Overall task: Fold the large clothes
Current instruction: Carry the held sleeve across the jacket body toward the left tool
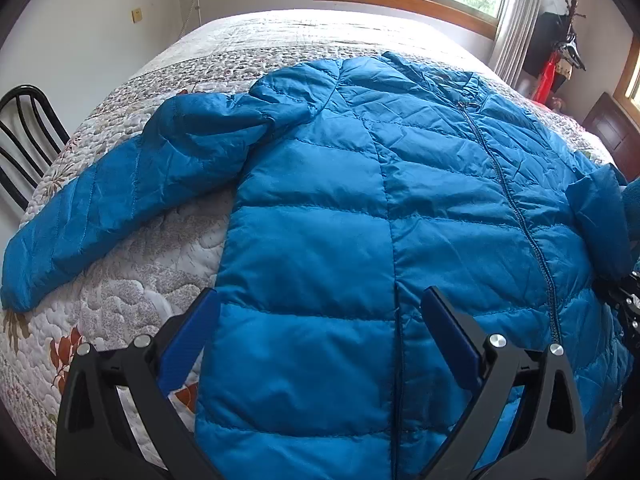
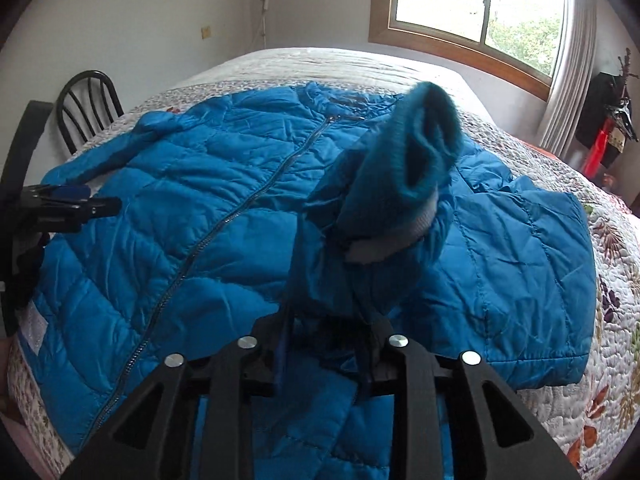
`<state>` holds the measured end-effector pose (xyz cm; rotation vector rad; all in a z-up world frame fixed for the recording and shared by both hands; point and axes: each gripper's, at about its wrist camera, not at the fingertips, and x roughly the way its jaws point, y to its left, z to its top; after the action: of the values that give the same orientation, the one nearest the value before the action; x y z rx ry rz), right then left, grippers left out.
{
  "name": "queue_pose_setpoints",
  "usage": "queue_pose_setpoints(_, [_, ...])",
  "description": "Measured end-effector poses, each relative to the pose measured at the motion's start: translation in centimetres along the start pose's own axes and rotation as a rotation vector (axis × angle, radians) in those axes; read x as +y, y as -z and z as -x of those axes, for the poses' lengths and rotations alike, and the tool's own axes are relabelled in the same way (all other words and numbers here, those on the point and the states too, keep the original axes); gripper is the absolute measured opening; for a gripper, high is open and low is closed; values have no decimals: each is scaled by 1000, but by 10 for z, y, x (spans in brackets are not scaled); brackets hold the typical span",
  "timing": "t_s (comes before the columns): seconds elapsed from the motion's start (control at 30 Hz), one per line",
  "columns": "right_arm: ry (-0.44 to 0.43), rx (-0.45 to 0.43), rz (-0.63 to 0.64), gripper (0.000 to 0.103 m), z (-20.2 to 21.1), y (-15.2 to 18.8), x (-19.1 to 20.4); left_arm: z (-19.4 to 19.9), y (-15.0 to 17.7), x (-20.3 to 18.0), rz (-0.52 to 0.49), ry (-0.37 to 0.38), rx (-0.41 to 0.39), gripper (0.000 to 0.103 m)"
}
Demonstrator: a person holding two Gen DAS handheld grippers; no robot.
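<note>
A blue quilted puffer jacket [image 1: 360, 208] lies front-up on the bed [image 1: 168, 248], zipped along a dark zipper [image 1: 516, 208] that runs from collar to hem. One sleeve [image 1: 120, 200] stretches flat across the floral quilt toward the bed's edge near a black metal chair [image 1: 24, 140]. The other sleeve [image 2: 384, 208] is lifted off the jacket's body, its cuff opening [image 2: 424, 148] standing upward and showing a fuzzy teal lining with a pale band below.

The right gripper [image 2: 324, 344] is clamped together on the fabric of this raised sleeve, the cloth bunched between its closed jaws. Beyond it, a folded-over part of the jacket rests on the quilt.

The left gripper [image 1: 320, 328] hangs over the lower front of the jacket with its jaws spread wide apart and its blue pads [image 1: 188, 340] bare, holding nothing; whether it touches the fabric cannot be told.

Behind the bed are a wood-framed window [image 2: 480, 12] with a curtain and a white wall.
</note>
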<state>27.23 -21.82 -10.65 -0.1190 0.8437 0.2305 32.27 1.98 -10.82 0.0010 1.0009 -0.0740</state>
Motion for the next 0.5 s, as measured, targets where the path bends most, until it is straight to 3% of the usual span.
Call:
queue_pose_setpoints(0.2, [-100,-12,35,37,25,9,16,16,0,-14,-19,45,-17,99])
queue_pose_setpoints(0.37, [-171,-59,-67,38,58,17,-8,29,-3,-40,-52,152,-3,99])
queue_pose_setpoints(0.4, [-162,-74,-87,39,64,19,-16,31,-4,-49,-66,167,-1,99])
queue_pose_setpoints(0.5, [-30,-84,-155,40,73,21,-41,34,-6,-83,-121,206,-5,99])
